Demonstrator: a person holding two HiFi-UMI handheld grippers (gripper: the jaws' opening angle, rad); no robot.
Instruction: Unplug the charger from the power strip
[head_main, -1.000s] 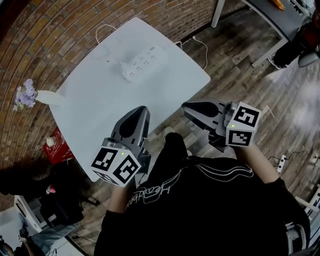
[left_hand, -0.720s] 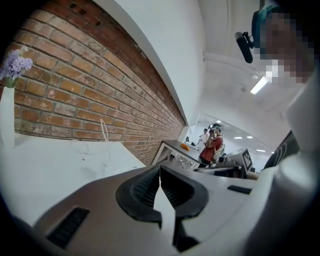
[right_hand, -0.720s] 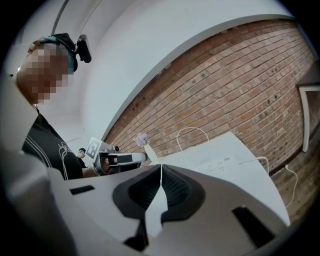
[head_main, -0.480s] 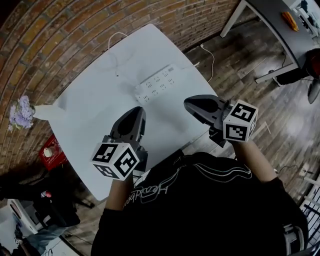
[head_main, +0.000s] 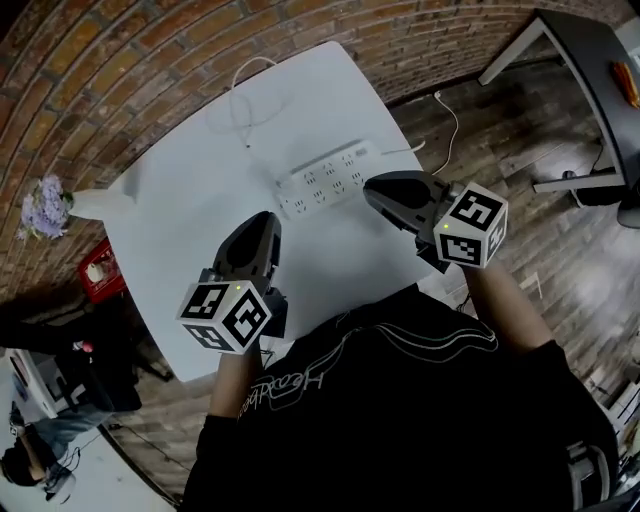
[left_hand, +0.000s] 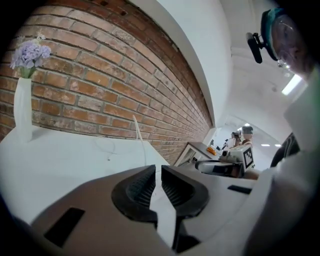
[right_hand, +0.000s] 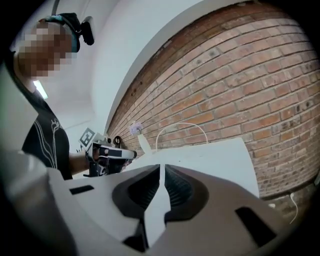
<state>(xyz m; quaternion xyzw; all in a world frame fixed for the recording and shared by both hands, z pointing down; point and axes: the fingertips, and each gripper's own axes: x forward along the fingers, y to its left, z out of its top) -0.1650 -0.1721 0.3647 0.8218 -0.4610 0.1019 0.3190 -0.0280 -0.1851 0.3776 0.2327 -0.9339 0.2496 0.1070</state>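
Room: red brick wall (head_main: 110, 60) and wood-plank floor (head_main: 520, 140). A white table with rounded corners (head_main: 180, 250) stands against the brick.

Left gripper (head_main: 262, 222): grey, held over the near part of the table. Its own view shows the ribbed black pads together, only a thin slit between them, nothing held (left_hand: 155, 170).

Right gripper (head_main: 372, 190): grey, held at the table's right edge. Jaws likewise closed and empty (right_hand: 162, 167).

White multi-socket power strip (head_main: 325, 178): lies flat on the table, slantwise, beyond and between the two grippers. The right gripper's tip sits just beside the strip's near right end; contact cannot be told. The left gripper's tip is near the strip's left end but clearly apart from it.

Charger: too small in the head view to tell which socket holds it.

Tall white vase (head_main: 100, 203) with purple flowers (head_main: 42, 207): at the table's far left corner, well apart from the strip.

Thin white cable (head_main: 240, 90): loops on the table behind the strip.
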